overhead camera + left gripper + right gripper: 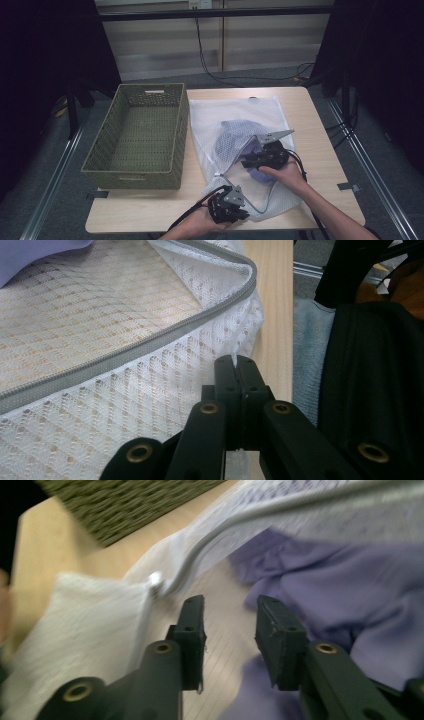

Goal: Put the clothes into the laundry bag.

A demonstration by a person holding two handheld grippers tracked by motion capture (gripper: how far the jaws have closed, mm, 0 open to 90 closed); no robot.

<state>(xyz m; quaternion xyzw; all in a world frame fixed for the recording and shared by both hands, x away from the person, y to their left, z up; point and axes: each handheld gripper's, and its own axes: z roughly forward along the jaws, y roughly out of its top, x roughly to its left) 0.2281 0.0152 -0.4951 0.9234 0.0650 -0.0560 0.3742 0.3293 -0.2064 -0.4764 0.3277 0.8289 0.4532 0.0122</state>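
A white mesh laundry bag lies on the wooden table, unzipped, with a lilac garment partly inside it. My left gripper is at the bag's near corner. In the left gripper view it is shut on the mesh bag's edge, just below the grey zipper. My right gripper reaches into the bag's mouth. In the right gripper view it is open, the lilac garment lies against its right jaw, and the zipper pull hangs just ahead.
A green woven basket stands at the table's left, close beside the bag; its corner appears in the right gripper view. The table's near edge runs right by my left gripper. Black cables lie on the floor behind.
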